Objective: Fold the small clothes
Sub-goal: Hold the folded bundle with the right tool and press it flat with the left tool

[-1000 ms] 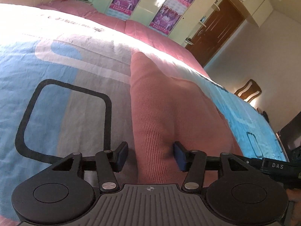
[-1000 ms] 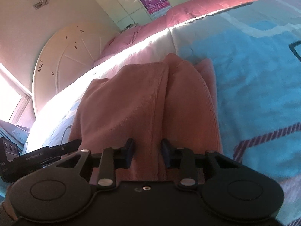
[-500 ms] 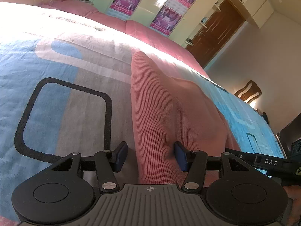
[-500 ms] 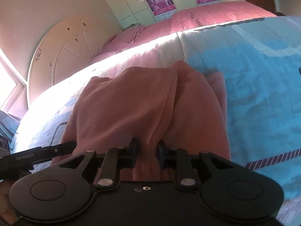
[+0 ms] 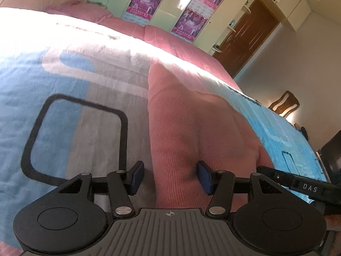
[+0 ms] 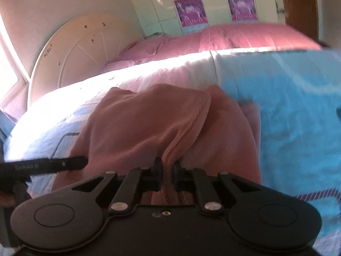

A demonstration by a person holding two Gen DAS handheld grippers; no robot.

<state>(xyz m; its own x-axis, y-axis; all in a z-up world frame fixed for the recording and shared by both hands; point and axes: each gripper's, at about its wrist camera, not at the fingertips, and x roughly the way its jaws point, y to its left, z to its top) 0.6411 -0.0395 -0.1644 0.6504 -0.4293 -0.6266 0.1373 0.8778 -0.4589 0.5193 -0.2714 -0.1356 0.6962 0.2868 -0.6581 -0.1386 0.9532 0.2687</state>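
A pink knit garment (image 5: pixel 187 132) lies on the bedspread (image 5: pixel 64 98) with its near end between my grippers. My left gripper (image 5: pixel 169 178) stands open low over the garment's left edge. Its right pad (image 5: pixel 203 178) is against the cloth and its left pad (image 5: pixel 136 177) is clear of it. In the right wrist view the garment (image 6: pixel 149 123) is bunched into a raised fold. My right gripper (image 6: pixel 167 172) has that ridge of cloth between its pads, and its jaws are closing on it. Each gripper's finger shows at the edge of the other's view.
The blue, grey and white bedspread (image 6: pixel 298 117) covers a wide bed with a pink quilt (image 5: pixel 170 42) at the far side. A white headboard (image 6: pixel 74 53) stands at the left. A wardrobe with posters (image 5: pixel 189 19), a brown door (image 5: pixel 245 38) and a wooden chair (image 5: pixel 284 104) stand beyond.
My right gripper's jaws have narrowed onto a fold of the pink garment and drawn it up a little, and its view has rolled. My left gripper has kept still and open.
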